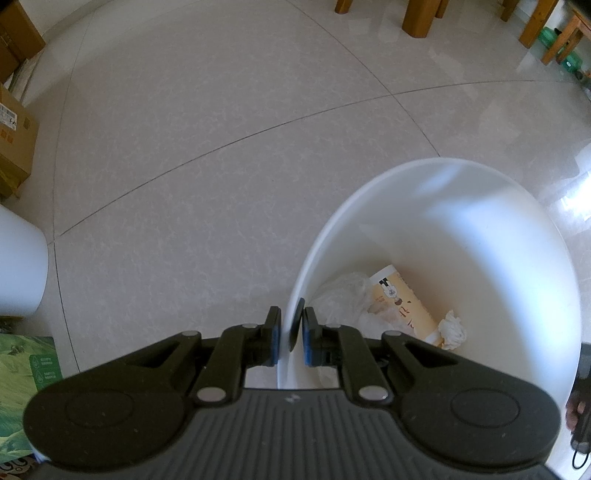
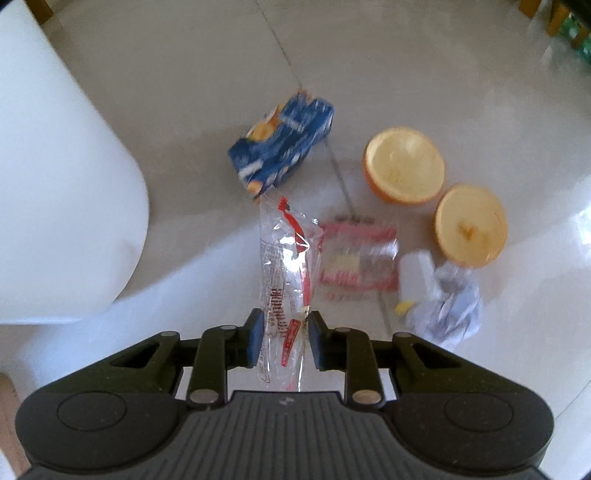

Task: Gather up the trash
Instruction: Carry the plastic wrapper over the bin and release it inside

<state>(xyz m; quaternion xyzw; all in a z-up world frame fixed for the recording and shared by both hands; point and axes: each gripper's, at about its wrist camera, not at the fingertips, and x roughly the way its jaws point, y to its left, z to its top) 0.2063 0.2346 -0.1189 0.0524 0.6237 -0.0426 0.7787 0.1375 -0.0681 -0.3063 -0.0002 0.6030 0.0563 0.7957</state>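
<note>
Left gripper [image 1: 290, 334]: clamped on rim of white bin [image 1: 480, 229].
Right gripper [image 2: 282, 341]: closed on clear wrapper [image 2: 282, 266], above floor litter.
Nearby: blue carton [image 2: 284, 144], two orange halves [image 2: 404, 164].

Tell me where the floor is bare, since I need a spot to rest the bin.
Left wrist view: open tiled floor between the cardboard boxes, the wooden furniture legs and the white bin.

Right wrist view: crowded, with blue carton, orange peel halves, red-printed packet and crumpled paper close together. Bare tile lies above them.
</note>
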